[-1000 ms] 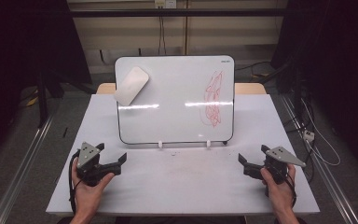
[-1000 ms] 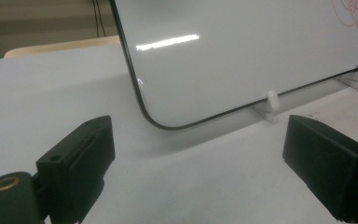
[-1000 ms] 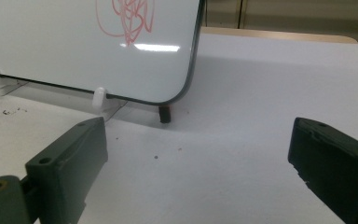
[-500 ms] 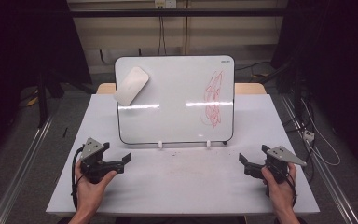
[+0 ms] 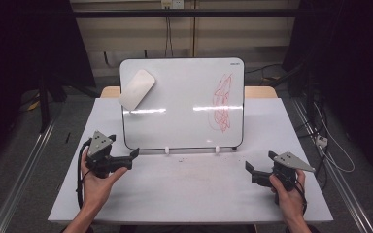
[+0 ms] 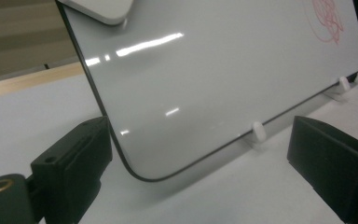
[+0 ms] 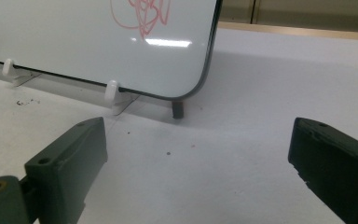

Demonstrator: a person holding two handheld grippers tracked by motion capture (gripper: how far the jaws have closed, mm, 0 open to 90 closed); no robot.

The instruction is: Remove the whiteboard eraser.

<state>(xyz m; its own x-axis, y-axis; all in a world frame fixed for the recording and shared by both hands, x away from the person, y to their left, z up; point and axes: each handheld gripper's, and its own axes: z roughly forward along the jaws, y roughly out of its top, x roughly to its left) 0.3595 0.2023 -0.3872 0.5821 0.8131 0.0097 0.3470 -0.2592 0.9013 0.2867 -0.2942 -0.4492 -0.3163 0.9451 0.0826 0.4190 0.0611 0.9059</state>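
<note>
The whiteboard (image 5: 182,104) stands propped at the back of the tabletop (image 5: 189,189), eraser (image 5: 136,89) stuck at its upper left, red scribble (image 5: 222,102) at right. Left gripper (image 5: 126,158) near its lower corner, jaws just spreading, nothing between them. Right gripper (image 5: 252,170) released, empty.

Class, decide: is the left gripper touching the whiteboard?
Apart. The left gripper view shows the left gripper open, table visible between its jaws and the whiteboard.
</note>
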